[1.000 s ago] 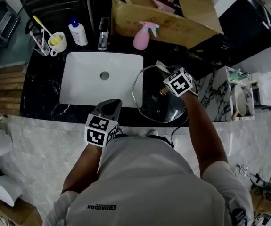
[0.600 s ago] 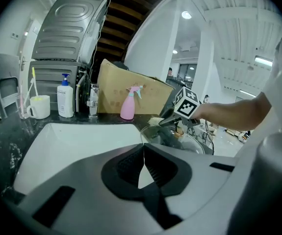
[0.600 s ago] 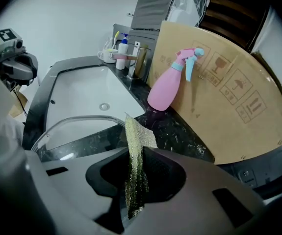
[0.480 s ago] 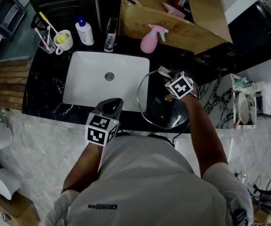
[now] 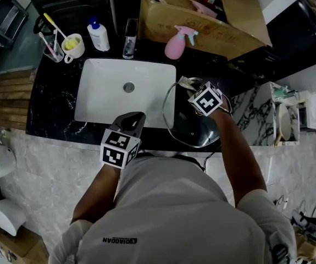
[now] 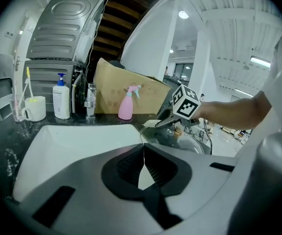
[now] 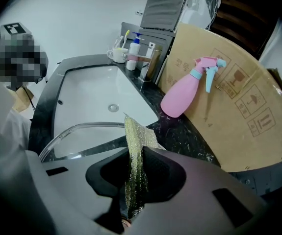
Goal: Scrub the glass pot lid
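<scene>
The right gripper has its jaws clamped on a glittering yellow-green scouring cloth, whose loose end sticks out past the fingertips. In the head view this gripper points steeply down over the far part of the glass pot lid. Whether the cloth is pressing on the glass cannot be told. The left gripper has its jaws pressed together with nothing between them. It is held over the front rim of the white sink, at about the middle of that rim, and faces across the basin toward the back wall. The lid lies dome-up on the black marble counter just right of the sink, and its metal-rimmed left edge reaches over the sink's right edge. Behind the sink, at the middle of its back rim, stands the chrome faucet. Just left of the faucet is a white pump bottle with a blue top. Further left, past the sink's back left corner, is a white mug, and beside it a clear tumbler holding toothbrushes. Behind the sink's back right corner stands a pink spray bottle with a pale blue trigger, against the side of a large cardboard box that sits at the back of the counter, right of the faucet.
</scene>
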Motion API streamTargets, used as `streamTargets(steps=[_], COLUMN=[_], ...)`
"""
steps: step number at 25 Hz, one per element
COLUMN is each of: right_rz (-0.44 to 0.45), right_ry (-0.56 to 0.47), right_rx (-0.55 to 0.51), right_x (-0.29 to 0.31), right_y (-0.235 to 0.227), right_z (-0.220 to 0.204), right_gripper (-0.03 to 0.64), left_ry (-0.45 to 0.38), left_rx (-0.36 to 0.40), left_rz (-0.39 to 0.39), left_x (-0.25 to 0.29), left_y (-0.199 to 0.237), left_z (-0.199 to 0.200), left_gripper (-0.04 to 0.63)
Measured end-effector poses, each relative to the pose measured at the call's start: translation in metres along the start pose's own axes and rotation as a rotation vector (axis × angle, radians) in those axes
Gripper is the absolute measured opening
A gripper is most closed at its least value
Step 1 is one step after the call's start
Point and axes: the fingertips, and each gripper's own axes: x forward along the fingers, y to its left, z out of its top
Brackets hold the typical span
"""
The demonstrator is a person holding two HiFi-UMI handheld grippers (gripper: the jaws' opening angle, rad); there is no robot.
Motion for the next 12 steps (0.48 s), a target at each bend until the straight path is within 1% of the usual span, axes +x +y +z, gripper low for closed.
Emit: streamTargets(steps=[12], right_rz=[0.029], right_ry=[-0.005], right_rx=[-0.089], right_x=[-0.001], right_y=[0.044], right_z=[0.025], right_gripper=[0.092], left_ry=[0.018], left_rx=[-0.009], left_rz=[-0.014], left_x=[-0.012], left_y=[0.007], left_z=[-0.015], left_gripper=[0.015])
